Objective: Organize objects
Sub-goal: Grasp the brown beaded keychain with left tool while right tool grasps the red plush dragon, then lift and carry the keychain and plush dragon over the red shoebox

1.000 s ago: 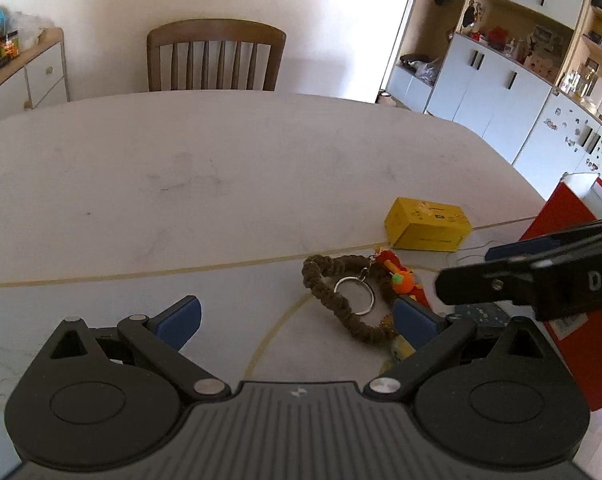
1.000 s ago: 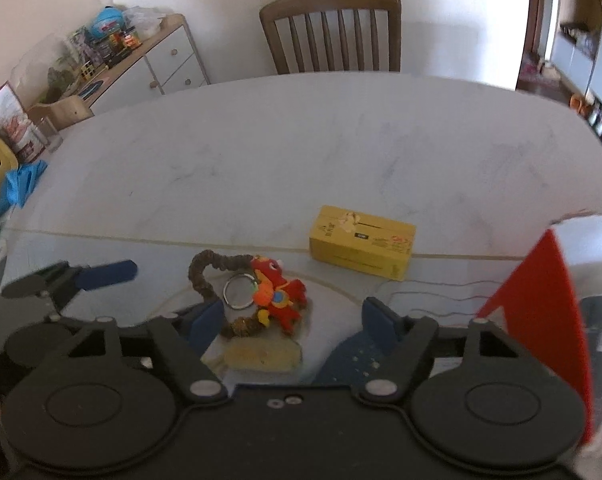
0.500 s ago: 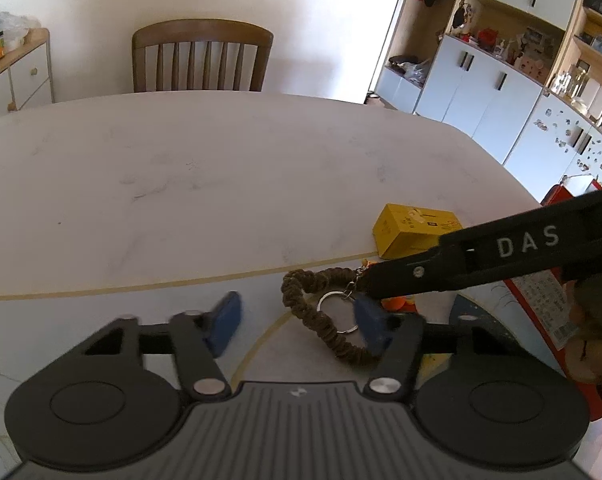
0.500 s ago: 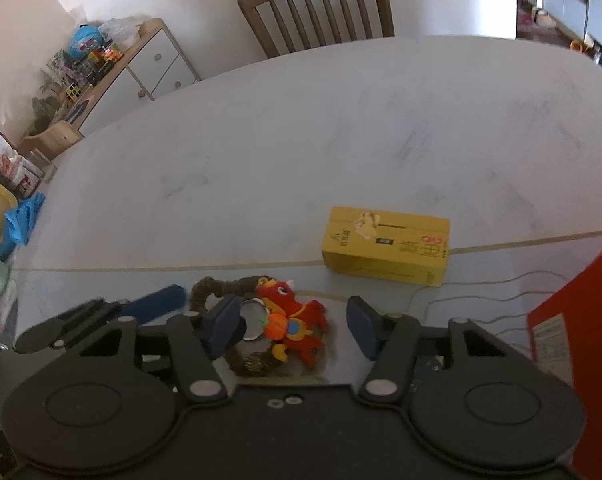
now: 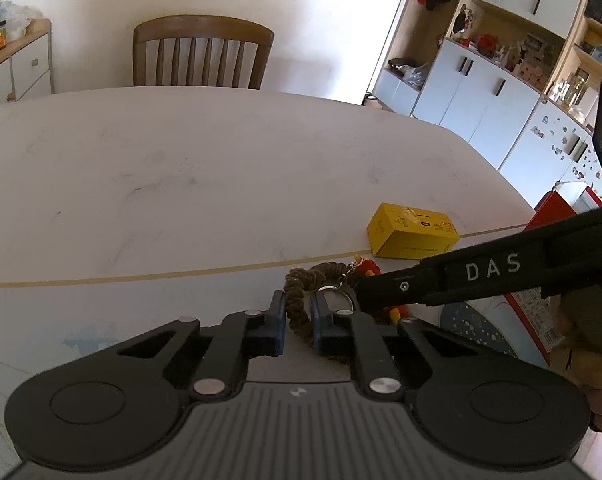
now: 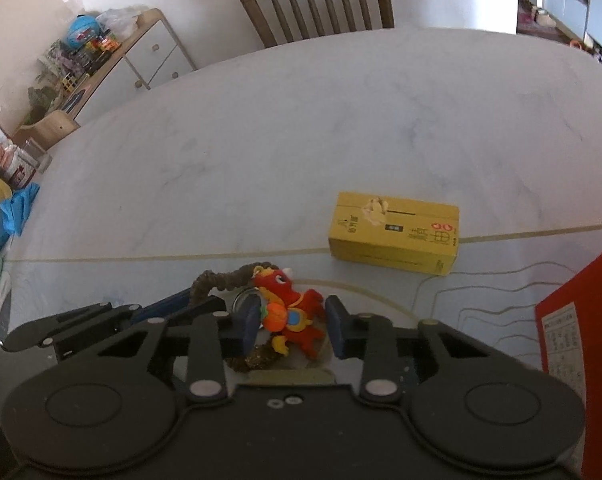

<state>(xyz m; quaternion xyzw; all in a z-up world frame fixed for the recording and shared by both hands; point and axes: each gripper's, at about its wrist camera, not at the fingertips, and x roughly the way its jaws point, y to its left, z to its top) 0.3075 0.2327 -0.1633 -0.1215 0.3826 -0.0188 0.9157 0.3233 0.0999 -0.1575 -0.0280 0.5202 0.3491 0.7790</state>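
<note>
A keychain lies on the white table [image 5: 181,180]: a brown braided cord loop [image 5: 301,280], a metal ring [image 5: 328,289] and a red dragon charm [image 6: 285,284]. My left gripper [image 5: 299,308] is shut on the near side of the cord loop, which is squeezed between its blue pads. My right gripper [image 6: 291,322] is shut on the dragon charm, one pad on each side of its body. In the left wrist view a black finger [image 5: 481,276] of the right gripper reaches in from the right and hides most of the charm.
A yellow box [image 6: 393,232] lies just beyond the keychain on the table. A red box [image 6: 581,340] stands at the right edge. A wooden chair [image 5: 203,56] is at the far side. Clutter and a blue cloth [image 6: 17,208] sit at the left.
Both grippers went from wide open to shut. The left closed around the cord loop, the right around the dragon charm. The right finger swung in across the left wrist view.
</note>
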